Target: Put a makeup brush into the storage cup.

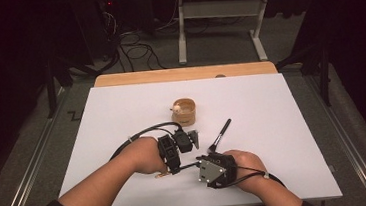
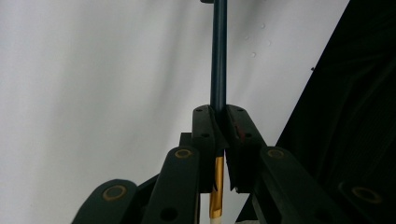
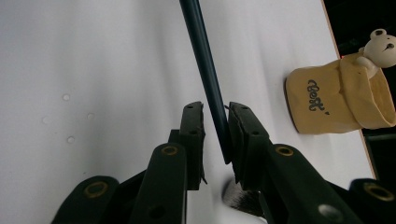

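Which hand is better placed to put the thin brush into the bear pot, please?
Probably left: the left gripper is clamped on the thin brush by its gold ferrule, nearer the bear pot. The right gripper only straddles the handle, a gap at one jaw.

The white bench point(image 1: 274, 140) was brightly lit against dark surroundings; soft shadows streaked toward twelve o'clock in both gripper views, whose near black links were blurred.

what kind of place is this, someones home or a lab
Most likely a lab or recording workspace, not a home: a bare white table set up as a test surface, loose cables on a grey carpeted floor behind it, and a metal desk frame in a dark room.
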The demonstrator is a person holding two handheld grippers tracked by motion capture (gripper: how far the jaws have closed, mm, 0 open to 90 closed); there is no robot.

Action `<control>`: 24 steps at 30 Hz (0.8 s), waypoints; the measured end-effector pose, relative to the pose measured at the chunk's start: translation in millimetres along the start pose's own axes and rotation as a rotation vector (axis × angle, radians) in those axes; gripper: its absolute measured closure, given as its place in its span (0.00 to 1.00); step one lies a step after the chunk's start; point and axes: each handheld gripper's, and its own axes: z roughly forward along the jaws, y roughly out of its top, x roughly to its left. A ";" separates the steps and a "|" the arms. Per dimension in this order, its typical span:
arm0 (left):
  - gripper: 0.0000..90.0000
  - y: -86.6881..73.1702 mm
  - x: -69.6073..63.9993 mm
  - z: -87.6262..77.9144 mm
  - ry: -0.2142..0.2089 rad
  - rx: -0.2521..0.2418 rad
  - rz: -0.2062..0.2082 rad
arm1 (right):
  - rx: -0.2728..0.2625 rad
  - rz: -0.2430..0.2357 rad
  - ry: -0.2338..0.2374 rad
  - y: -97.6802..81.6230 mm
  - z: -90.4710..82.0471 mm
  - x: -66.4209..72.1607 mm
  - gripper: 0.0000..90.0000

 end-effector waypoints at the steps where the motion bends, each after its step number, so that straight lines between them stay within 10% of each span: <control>1: 0.92 -0.1 0.0 -0.1 -0.001 -0.001 0.000 | 0.003 -0.001 0.003 0.1 0.0 0.3 0.86; 24: 0.92 0.7 1.3 -1.1 -0.008 0.000 -0.003 | 0.003 -0.034 -0.006 0.2 -0.6 -1.3 0.92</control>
